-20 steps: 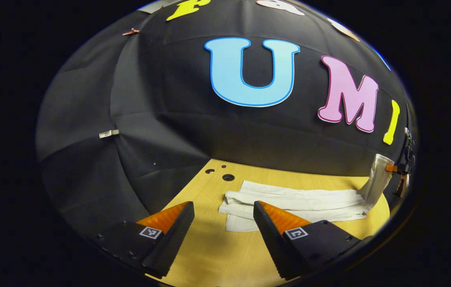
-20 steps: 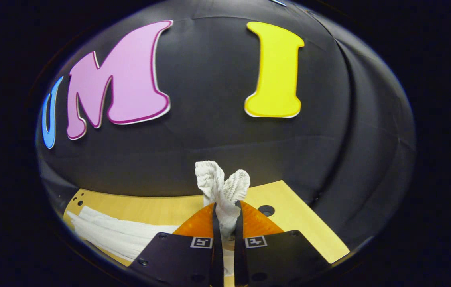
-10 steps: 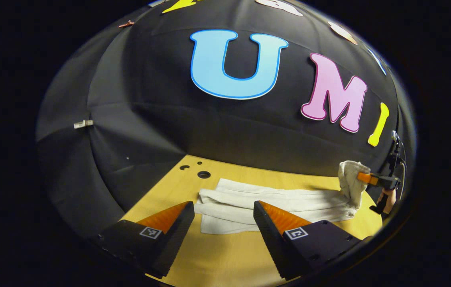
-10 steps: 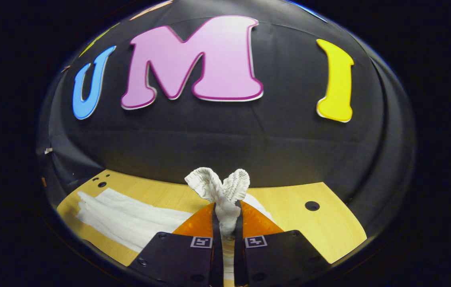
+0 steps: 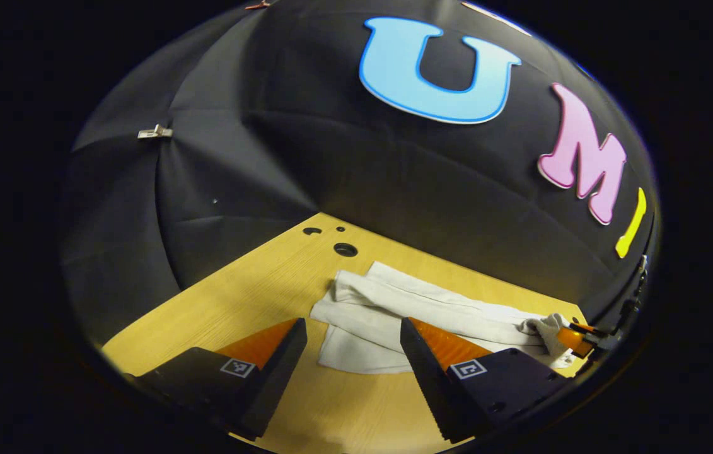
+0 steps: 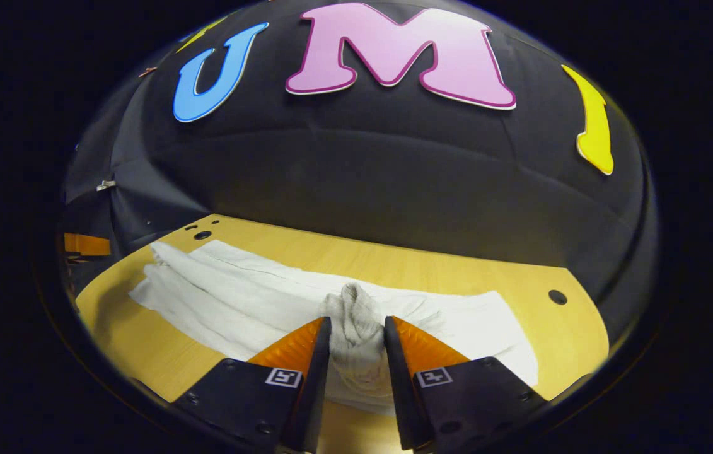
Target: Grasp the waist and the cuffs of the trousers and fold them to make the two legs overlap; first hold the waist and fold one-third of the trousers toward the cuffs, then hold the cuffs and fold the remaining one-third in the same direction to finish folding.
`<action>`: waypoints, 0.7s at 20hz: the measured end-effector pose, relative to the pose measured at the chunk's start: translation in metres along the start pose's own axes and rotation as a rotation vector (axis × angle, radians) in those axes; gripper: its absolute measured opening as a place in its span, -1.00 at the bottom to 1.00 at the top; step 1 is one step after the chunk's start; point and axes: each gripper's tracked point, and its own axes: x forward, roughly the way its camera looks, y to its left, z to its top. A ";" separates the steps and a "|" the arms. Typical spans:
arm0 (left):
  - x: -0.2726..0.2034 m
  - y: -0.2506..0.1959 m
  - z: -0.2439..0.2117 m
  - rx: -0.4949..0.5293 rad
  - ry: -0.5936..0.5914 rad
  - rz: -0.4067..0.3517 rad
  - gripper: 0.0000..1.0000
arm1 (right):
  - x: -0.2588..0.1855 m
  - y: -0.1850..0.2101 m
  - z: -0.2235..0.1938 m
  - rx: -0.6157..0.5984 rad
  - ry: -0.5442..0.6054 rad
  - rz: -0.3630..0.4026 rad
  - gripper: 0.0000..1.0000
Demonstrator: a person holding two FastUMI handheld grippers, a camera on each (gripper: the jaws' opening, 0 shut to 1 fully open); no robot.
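Right gripper view: right hand-held gripper (image 6: 356, 328) loosely flanks bunched trousers (image 6: 236, 302); left hand-held gripper (image 5: 353, 331) spread wide.

**Cloth, wood and matt plastic**

The trousers (image 6: 236, 302) are of a white, soft cloth with a matt look; the surface is full of small wrinkles and long folds. The bunched part (image 6: 356, 334) between the fingers of the right claw (image 6: 356, 343) shows a ribbed, rougher weave. The bench (image 5: 249, 296) is of pale wood, or a wood-like laminate, with a fine straight grain and a smooth, slightly shiny finish; some round holes (image 5: 345, 250) are cut in it. The bodies of the left claw (image 5: 353, 343) look like matt, hard plastic, and the inner faces of its fingers (image 5: 422, 359) are toothed. The booth wall (image 5: 255, 157) is a matt cloth with creases, held by a small metal-looking clip (image 5: 154, 133).
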 end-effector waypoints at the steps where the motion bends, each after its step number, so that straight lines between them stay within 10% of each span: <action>1: 0.010 0.003 0.000 -0.004 0.004 0.016 0.92 | -0.004 0.003 0.008 0.014 -0.004 0.023 0.05; 6: 0.052 0.001 -0.013 -0.103 0.052 0.071 0.92 | -0.021 0.008 -0.001 0.026 0.019 0.041 0.94; 14: 0.088 -0.004 -0.046 0.055 0.124 0.192 0.92 | -0.118 -0.043 -0.006 0.063 0.027 -0.065 1.00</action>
